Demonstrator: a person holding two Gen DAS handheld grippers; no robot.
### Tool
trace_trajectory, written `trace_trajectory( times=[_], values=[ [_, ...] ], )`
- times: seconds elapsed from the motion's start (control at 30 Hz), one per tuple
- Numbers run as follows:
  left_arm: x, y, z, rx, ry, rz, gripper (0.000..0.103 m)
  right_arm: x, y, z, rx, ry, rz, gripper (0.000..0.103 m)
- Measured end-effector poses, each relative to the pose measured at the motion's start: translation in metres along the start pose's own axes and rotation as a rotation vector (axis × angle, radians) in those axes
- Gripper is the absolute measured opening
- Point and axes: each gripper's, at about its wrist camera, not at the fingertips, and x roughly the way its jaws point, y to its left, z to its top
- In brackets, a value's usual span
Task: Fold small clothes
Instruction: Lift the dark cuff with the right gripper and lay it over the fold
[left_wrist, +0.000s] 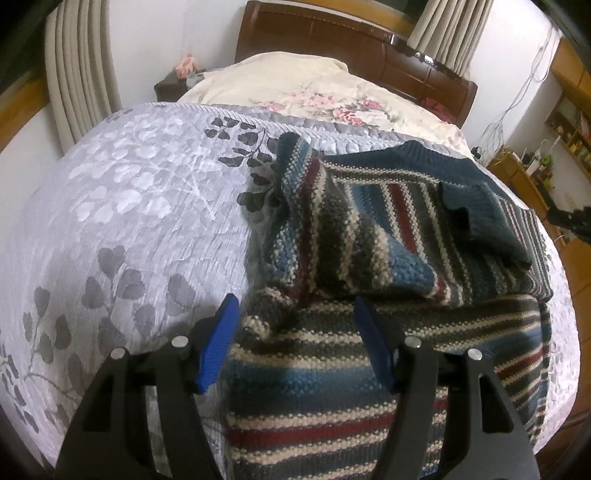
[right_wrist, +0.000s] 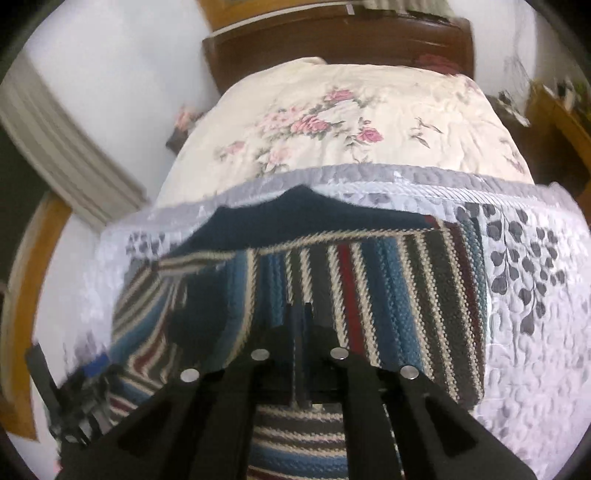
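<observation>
On the grey-and-white leaf-patterned quilted bedspread (left_wrist: 129, 206) lies a knitted sweater striped in blue, cream, dark grey and maroon (left_wrist: 332, 387), partly folded, with a sleeve (left_wrist: 306, 206) and the dark teal ribbed hem (left_wrist: 480, 195) doubled back over its body. The left gripper (left_wrist: 295, 332) hovers above the near left edge of the sweater; its blue-padded fingers (left_wrist: 218, 347) stand wide apart, holding nothing. In the right wrist view, the right gripper (right_wrist: 299, 314) has its jaws pressed together, and a raised fold of the striped knit drapes from them, so it appears to pinch the sweater. Beyond the bedspread lie a cream quilt printed with pink roses (right_wrist: 332, 122) and a dark wooden headboard (left_wrist: 351, 40). Beige pleated curtains (left_wrist: 79, 74) hang at the left.
</observation>
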Motion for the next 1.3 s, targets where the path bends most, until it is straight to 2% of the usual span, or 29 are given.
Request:
trace_trajectory(
  times=[0.07,0.13,0.2,0.23,0.27,0.3,0.33,0.37,0.47,0.53,0.57,0.6,0.63,0.73,0.9,1.07,1.1,1.2,1.3],
  values=[
    [0.002,-0.001,0.0,0.001,0.006,0.005,0.064,0.006,0.021,-0.003,-0.069,0.015,-0.006,0.021],
    [0.001,-0.002,-0.002,0.004,0.011,0.005,0.064,0.015,0.052,-0.006,-0.145,0.039,0.015,0.038],
    [-0.001,-0.002,-0.002,0.005,0.008,0.007,0.065,0.027,0.082,-0.009,-0.218,0.068,0.027,0.045],
    [-0.004,0.0,-0.003,0.0,0.005,0.007,0.065,0.036,0.097,-0.011,-0.255,0.083,0.025,0.052],
    [-0.005,0.001,-0.003,-0.005,0.001,0.006,0.066,0.044,0.111,-0.013,-0.288,0.097,0.012,0.058],
    [-0.007,0.003,-0.003,-0.009,-0.002,0.006,0.066,0.052,0.123,-0.016,-0.315,0.107,-0.011,0.071],
    [-0.01,0.006,-0.004,-0.015,-0.006,0.008,0.066,0.058,0.132,-0.017,-0.337,0.112,-0.036,0.078],
    [-0.013,0.008,-0.004,-0.019,-0.01,0.009,0.066,0.07,0.143,-0.019,-0.374,0.123,-0.081,0.078],
    [-0.019,0.016,-0.007,-0.038,-0.021,0.014,0.067,0.1,0.154,-0.024,-0.444,0.164,-0.242,0.077],
    [-0.022,0.022,-0.008,-0.056,-0.024,0.016,0.067,0.115,0.151,-0.026,-0.46,0.187,-0.307,0.058],
    [-0.022,0.024,-0.008,-0.063,-0.023,0.017,0.067,0.118,0.145,-0.025,-0.441,0.186,-0.296,0.056],
    [-0.022,0.026,-0.008,-0.07,-0.023,0.017,0.068,0.116,0.14,-0.023,-0.42,0.179,-0.279,0.043],
    [-0.022,0.028,-0.009,-0.075,-0.022,0.018,0.068,0.109,0.132,-0.02,-0.39,0.167,-0.265,0.024],
    [-0.02,0.027,-0.01,-0.079,-0.012,0.021,0.068,0.088,0.112,-0.007,-0.278,0.15,-0.125,0.011],
    [-0.014,0.014,-0.008,-0.04,-0.006,0.027,0.068,0.041,0.055,0.012,-0.081,0.048,0.029,0.009],
    [-0.007,0.0,-0.006,0.022,0.001,0.064,0.068,0.003,-0.009,0.015,0.085,-0.032,0.114,0.009],
    [-0.005,-0.001,-0.006,0.029,0.002,0.072,0.068,0.0,-0.023,0.013,0.122,-0.04,0.131,0.009],
    [0.0,-0.004,-0.005,0.05,0.006,0.101,0.068,-0.004,-0.06,0.007,0.196,-0.051,0.114,0.009],
    [0.007,-0.005,-0.003,0.065,0.015,0.131,0.068,0.006,-0.095,-0.007,0.273,-0.011,0.148,0.012]
  ],
)
